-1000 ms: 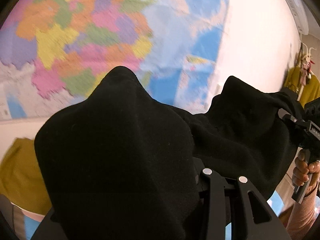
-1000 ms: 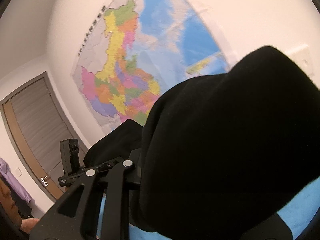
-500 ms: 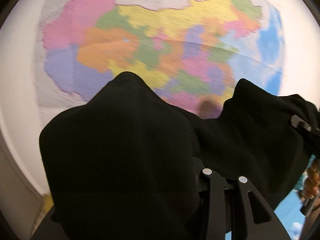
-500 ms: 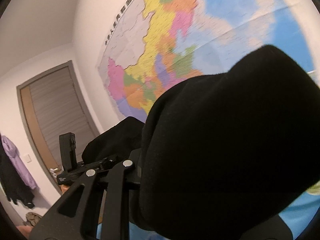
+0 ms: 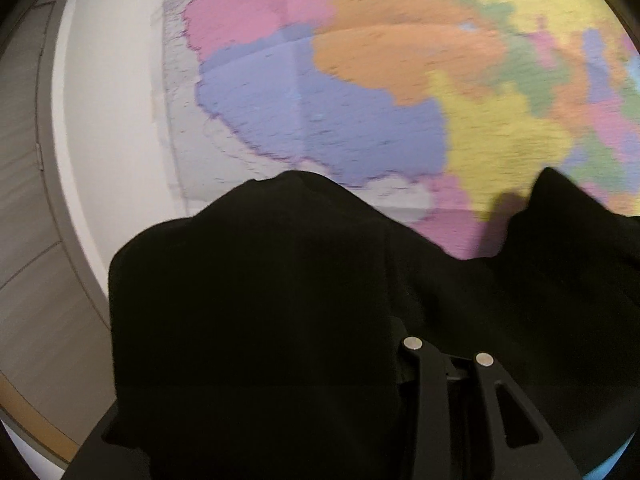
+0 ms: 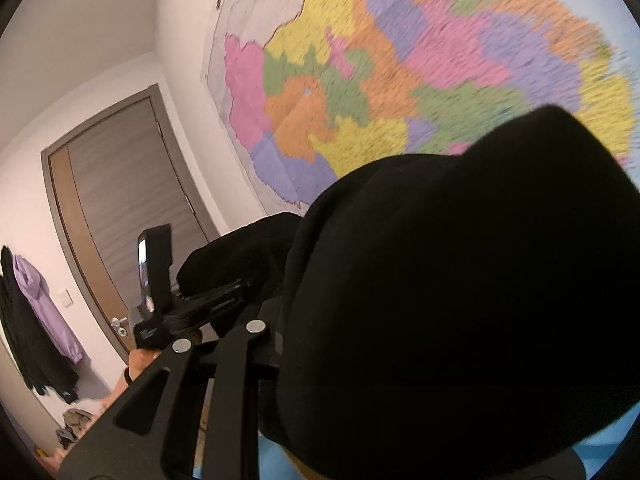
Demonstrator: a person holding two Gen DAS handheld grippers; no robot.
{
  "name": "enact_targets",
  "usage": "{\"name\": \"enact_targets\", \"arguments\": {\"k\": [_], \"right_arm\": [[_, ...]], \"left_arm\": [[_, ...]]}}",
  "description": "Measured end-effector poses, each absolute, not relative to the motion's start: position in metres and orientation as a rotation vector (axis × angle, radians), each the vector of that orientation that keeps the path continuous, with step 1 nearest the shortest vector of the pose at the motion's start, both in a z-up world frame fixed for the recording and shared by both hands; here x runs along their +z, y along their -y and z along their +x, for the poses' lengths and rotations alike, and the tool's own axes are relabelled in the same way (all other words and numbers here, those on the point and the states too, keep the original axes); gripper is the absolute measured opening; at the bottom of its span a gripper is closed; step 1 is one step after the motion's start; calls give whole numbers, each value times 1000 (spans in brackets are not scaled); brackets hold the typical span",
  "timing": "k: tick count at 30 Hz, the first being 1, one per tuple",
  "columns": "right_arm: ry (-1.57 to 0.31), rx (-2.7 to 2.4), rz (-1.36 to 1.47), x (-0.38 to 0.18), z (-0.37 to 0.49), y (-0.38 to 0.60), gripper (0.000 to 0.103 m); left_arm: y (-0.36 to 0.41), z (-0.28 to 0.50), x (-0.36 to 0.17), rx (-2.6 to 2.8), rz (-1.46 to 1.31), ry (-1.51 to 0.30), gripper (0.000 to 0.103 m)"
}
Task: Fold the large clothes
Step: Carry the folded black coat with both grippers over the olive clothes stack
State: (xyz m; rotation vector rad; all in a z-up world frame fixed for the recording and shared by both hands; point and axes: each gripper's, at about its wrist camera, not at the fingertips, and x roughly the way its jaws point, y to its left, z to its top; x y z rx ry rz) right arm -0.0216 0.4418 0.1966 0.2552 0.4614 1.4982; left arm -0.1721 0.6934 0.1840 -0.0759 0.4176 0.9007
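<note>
A large black garment (image 5: pixel 260 320) is held up in the air between both grippers, in front of a wall map. In the left wrist view it drapes over my left gripper (image 5: pixel 396 344), which is shut on its edge; the fingertips are buried in cloth. In the right wrist view the same garment (image 6: pixel 460 300) bulges over my right gripper (image 6: pixel 280 332), which is shut on it. The left gripper (image 6: pixel 192 304) also shows there at the left, with black cloth bunched at its fingers and a hand below it.
A coloured wall map (image 5: pixel 400 80) fills the background in both views (image 6: pixel 400 60). A grey-brown door (image 6: pixel 120 208) stands at the left, with a purple jacket (image 6: pixel 40 312) and dark clothes hanging beside it. Blue surface (image 6: pixel 280 460) shows below.
Both grippers have swung up and to the left with the garment; the map has slid right in view and the door has come into the left wrist view. The grips have not changed.
</note>
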Motion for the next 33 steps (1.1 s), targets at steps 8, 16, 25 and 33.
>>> {"name": "enact_targets", "arguments": {"k": [8, 16, 25, 33], "right_arm": [[-910, 1483, 73, 48, -34, -475, 35], [-877, 1429, 289, 62, -5, -389, 69], [-921, 1426, 220, 59, 18, -409, 28], [-898, 1415, 228, 47, 0, -408, 12]], "left_arm": [[-783, -190, 52, 960, -323, -646, 39], [-799, -222, 33, 930, -403, -636, 58], [-785, -226, 38, 950, -372, -619, 63], [-758, -234, 52, 1036, -256, -549, 67]]}}
